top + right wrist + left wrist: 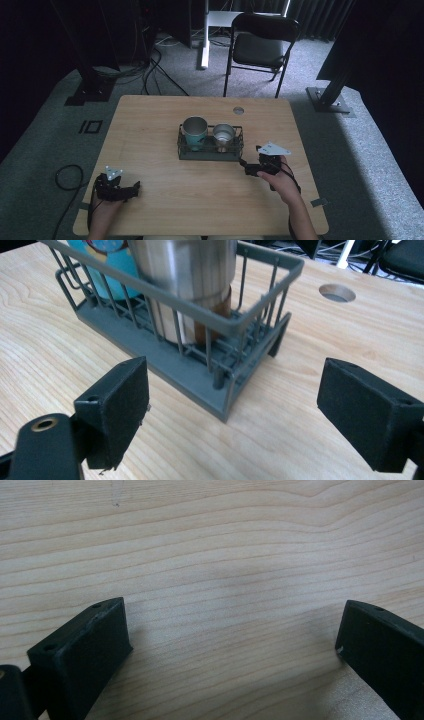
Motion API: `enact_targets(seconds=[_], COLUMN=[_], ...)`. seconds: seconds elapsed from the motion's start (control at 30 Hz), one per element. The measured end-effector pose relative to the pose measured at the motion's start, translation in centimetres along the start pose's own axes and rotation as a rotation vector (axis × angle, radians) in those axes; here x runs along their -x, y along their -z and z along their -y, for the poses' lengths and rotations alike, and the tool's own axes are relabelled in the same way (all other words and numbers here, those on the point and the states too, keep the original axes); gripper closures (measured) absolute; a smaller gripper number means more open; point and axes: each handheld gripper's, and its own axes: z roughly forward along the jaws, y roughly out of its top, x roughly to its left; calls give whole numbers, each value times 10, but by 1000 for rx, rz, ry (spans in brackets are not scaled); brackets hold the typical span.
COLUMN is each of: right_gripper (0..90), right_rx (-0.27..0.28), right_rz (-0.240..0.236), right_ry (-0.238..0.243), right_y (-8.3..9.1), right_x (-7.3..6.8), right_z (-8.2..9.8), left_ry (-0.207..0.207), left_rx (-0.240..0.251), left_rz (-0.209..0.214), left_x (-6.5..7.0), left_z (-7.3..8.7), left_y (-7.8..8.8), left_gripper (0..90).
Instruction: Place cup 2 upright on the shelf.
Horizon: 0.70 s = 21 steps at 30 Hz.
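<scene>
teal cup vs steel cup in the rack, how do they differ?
The teal cup has a coloured, printed wall; the steel cup is bare metal with a brown band low down. The teal cup looks wider and taller than the steel cup. The teal cup stands at the rack's left end, the steel cup nearer the right tool. Both stand upright, mouths up, inside the same grey wire rack.

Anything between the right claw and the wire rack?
Nothing: bare wooden table lies between the open right claw and the wire rack, as the right gripper view shows.
</scene>
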Motion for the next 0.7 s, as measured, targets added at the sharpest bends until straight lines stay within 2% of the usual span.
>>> enact_targets(seconds=[0.23, 0.33, 0.43, 0.7], right_gripper=[131, 130, 130, 130], right_rx=[-1, -1, -8, -33], right_rz=[-2, -15, -7, 4], right_ry=[-12, -39, -26, -34], right_y=[3, 4, 5, 8], right_x=[4, 5, 7, 11], right_z=[13, 19, 25, 39], left_ry=[-2, -2, -1, -2], left_rx=[0, 0, 0, 0], left_rz=[0, 0, 0, 0], left_x=[0, 0, 0, 0], left_z=[0, 0, 0, 0], left_y=[0, 0, 0, 0], left_gripper=[14, 14, 14, 14])
